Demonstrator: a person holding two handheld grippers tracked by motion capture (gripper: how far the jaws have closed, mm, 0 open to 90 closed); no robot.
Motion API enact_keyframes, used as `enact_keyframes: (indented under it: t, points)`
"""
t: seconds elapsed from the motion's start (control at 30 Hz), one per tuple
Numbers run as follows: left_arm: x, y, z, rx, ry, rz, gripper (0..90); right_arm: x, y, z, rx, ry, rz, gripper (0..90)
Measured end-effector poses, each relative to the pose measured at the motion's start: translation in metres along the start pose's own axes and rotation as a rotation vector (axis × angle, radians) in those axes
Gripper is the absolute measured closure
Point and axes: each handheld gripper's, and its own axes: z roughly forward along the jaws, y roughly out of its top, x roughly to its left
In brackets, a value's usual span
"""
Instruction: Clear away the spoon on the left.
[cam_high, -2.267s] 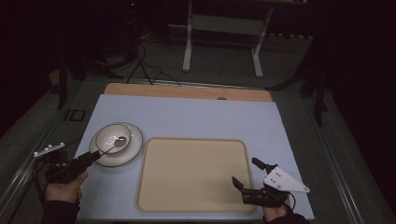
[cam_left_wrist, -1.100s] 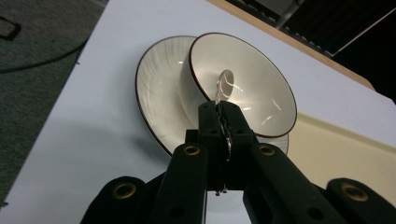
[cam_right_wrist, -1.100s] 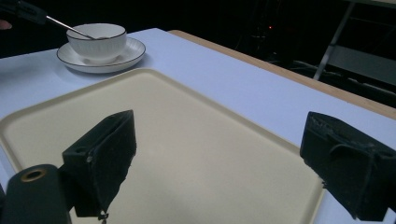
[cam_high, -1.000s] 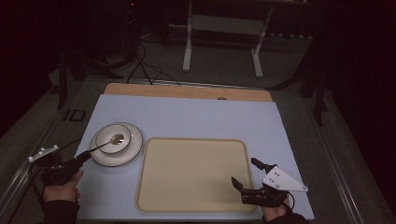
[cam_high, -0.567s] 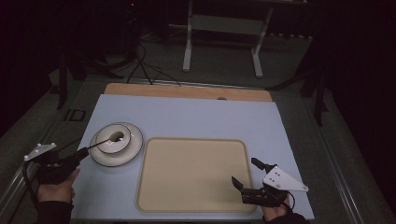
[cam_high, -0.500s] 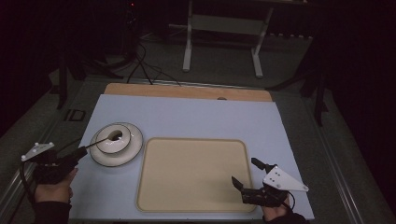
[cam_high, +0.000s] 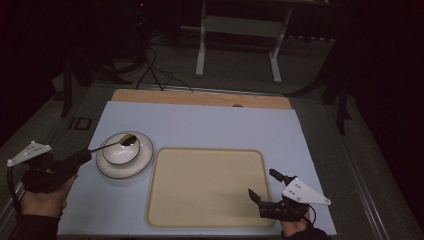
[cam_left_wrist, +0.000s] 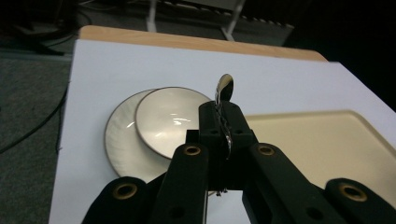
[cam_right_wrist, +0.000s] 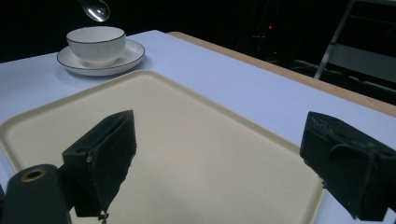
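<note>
The left gripper (cam_high: 82, 158) sits off the left edge of the white table mat (cam_high: 210, 122) in the high view, its 2 jaws clamped tight on the handle of a metal spoon (cam_high: 117, 143). In the left gripper view the same spoon (cam_left_wrist: 225, 91) stands edge-on between the closed jaws, its shiny bowl poking out past the jaw tips. The spoon's handle slants up from the gripper toward the white bowl (cam_high: 122, 148), and the spoon's bowl end hangs above that bowl's rim, clear of it; in the right gripper view the spoon (cam_right_wrist: 95, 9) floats in the air just over the white bowl (cam_right_wrist: 96, 43) without touching it.

The white bowl sits on a white saucer (cam_high: 144, 162), and both have a thin dark line along the rim. In the left gripper view the bowl (cam_left_wrist: 170, 120) rests off-centre on the saucer (cam_left_wrist: 122, 144).

Just beside the saucer, on its right in the high view, lies a cream tray (cam_high: 205, 187) with nothing on it. The right gripper (cam_high: 264, 186) rests at the tray's near right corner, held by a hand (cam_high: 294, 227) at the table's near edge. Its 2 jaws stand wide apart with nothing between them; the right gripper view looks between them across the bare tray (cam_right_wrist: 187, 154) toward the bowl and saucer (cam_right_wrist: 133, 55) at the far side.
</note>
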Motion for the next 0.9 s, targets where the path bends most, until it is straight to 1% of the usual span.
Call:
enact_keyframes:
  t: [0.03, 0.1, 0.13, 0.17, 0.2, 0.23, 0.3, 0.33, 0.43, 0.47, 0.5, 0.53, 0.63, 0.7, 0.77, 0.83, 0.9]
  points:
    - [-0.002, 0.003, -0.001, 0.005, -0.007, 0.012, 89.7, 0.000, 0.000, 0.000, 0.001, 0.000, 0.001, 10.9]
    - [-0.006, 0.007, -0.001, 0.007, -0.026, 0.024, 89.7, 0.000, 0.000, 0.000, -0.003, 0.002, 0.004, 10.9]
    - [-0.008, 0.009, -0.001, 0.015, -0.035, 0.041, 89.7, 0.000, 0.000, 0.000, -0.007, 0.004, 0.006, 10.9]
    - [-0.008, 0.009, -0.001, 0.015, -0.035, 0.041, 89.7, 0.000, 0.000, 0.000, -0.007, 0.004, 0.006, 10.9]
    - [-0.011, 0.012, -0.001, 0.020, -0.050, 0.060, 89.7, 0.000, 0.000, 0.000, -0.008, 0.004, 0.004, 10.9]
    - [-0.013, 0.013, 0.000, 0.022, -0.054, 0.064, 89.7, 0.000, 0.000, 0.000, -0.006, 0.004, 0.002, 10.9]
    - [-0.018, 0.015, 0.001, 0.031, -0.075, 0.094, 89.7, 0.000, 0.000, 0.000, -0.004, 0.006, 0.003, 10.9]
    - [-0.019, 0.015, 0.001, 0.032, -0.078, 0.094, 89.7, -0.001, 0.000, 0.000, -0.004, 0.007, 0.004, 10.9]
    - [-0.024, 0.017, 0.003, 0.045, -0.110, 0.120, 89.7, -0.001, 0.000, 0.001, -0.003, 0.006, 0.006, 10.9]
    - [-0.027, 0.018, 0.004, 0.053, -0.130, 0.143, 89.7, -0.001, 0.000, 0.001, -0.002, 0.006, 0.007, 10.9]
    - [-0.029, 0.019, 0.005, 0.060, -0.140, 0.159, 89.7, 0.000, 0.000, 0.001, -0.001, 0.006, 0.007, 10.9]
    - [-0.031, 0.019, 0.005, 0.067, -0.147, 0.166, 89.7, 0.000, 0.000, 0.001, 0.000, 0.005, 0.006, 10.9]
    - [-0.037, 0.023, 0.008, 0.087, -0.183, 0.210, 89.7, 0.000, 0.000, 0.002, 0.003, 0.005, 0.003, 10.9]
    - [-0.042, 0.025, 0.009, 0.094, -0.207, 0.222, 89.7, 0.001, 0.000, 0.002, 0.002, 0.004, 0.003, 10.9]
    - [-0.046, 0.027, 0.010, 0.105, -0.221, 0.249, 89.7, 0.000, 0.000, 0.001, -0.001, 0.003, 0.002, 10.9]
    - [-0.050, 0.028, 0.012, 0.122, -0.245, 0.268, 89.7, 0.000, 0.000, 0.001, -0.005, 0.004, 0.003, 10.9]
    - [-0.055, 0.029, 0.014, 0.133, -0.261, 0.289, 89.7, 0.000, 0.000, 0.001, -0.009, 0.002, 0.002, 10.9]
